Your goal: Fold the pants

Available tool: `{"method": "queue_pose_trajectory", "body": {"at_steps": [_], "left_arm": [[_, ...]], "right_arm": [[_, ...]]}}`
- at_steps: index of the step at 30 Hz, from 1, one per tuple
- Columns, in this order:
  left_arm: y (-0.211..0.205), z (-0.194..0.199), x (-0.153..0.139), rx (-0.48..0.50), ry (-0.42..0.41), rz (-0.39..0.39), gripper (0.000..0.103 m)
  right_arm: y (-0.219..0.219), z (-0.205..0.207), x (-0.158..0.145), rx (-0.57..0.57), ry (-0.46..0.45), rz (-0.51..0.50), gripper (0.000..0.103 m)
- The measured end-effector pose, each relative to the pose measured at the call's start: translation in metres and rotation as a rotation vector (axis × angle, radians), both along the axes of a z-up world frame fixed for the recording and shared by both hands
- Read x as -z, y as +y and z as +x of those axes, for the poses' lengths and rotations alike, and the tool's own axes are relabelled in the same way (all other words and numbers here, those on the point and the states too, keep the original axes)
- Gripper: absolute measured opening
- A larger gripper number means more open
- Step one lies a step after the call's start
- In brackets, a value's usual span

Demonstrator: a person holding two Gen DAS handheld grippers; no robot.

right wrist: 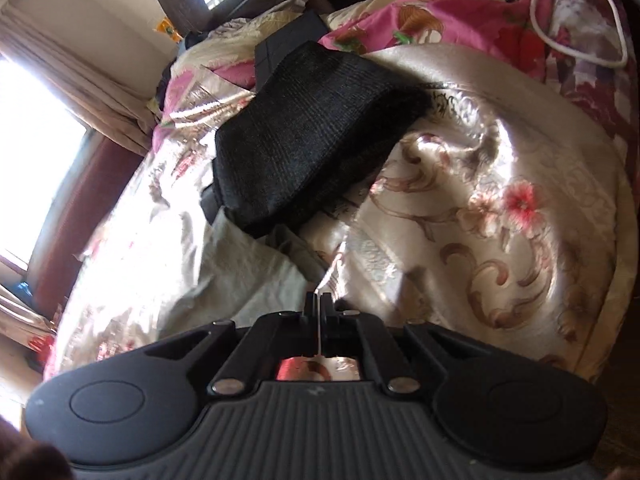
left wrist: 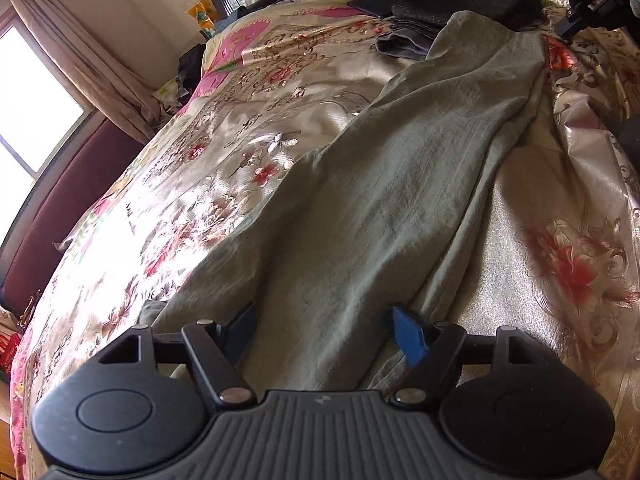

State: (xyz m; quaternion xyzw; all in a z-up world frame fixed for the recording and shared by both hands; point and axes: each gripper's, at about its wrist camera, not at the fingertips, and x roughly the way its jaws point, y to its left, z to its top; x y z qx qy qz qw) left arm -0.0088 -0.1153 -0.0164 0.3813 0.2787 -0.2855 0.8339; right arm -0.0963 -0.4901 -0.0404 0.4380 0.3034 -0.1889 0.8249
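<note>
Left wrist view: grey-green pants [left wrist: 384, 184] lie spread lengthwise on a floral satin bedspread [left wrist: 248, 120], running from the near edge of the bed toward a stack of dark folded clothes [left wrist: 460, 12] at the far end, which the far end of the pants touches or overlaps. The left gripper [left wrist: 324, 336] is released, its jaws spread wide over the near end of the pants, with one blue pad [left wrist: 410, 338] at the cloth's right margin; whether the pads touch the fabric cannot be told. The right gripper [left wrist: 588, 8] appears at the upper right, beside the far end of the pants. Right wrist view: the right gripper [right wrist: 319, 300] is clenched, its jaws together; whether a thin edge of cloth is pinched cannot be told. Pale pants fabric [right wrist: 240, 264] lies just left of its tips, below a black folded garment [right wrist: 304, 140]. A curtained window [right wrist: 36, 152] brightens the left side.
</note>
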Motion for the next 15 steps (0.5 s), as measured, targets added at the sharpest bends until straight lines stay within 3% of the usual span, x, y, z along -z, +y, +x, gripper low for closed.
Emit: {"method": "queue_pose_trajectory", "body": {"at_steps": [4, 6, 8, 15], "left_arm": [[-0.004, -0.002, 0.000, -0.002, -0.001, -0.005, 0.087], [-0.004, -0.004, 0.001, 0.004, -0.008, 0.006, 0.087], [-0.005, -0.004, 0.000, 0.004, -0.010, 0.009, 0.087], [-0.006, -0.005, 0.000, 0.009, -0.006, 0.017, 0.087]], "right_arm": [[0.003, 0.012, -0.014, -0.060, -0.049, -0.045, 0.010], [0.006, 0.030, -0.015, -0.130, -0.024, -0.064, 0.016], [0.007, 0.046, -0.011, -0.167, 0.029, -0.112, 0.034], [0.022, 0.068, -0.003, -0.292, 0.120, -0.262, 0.035]]}}
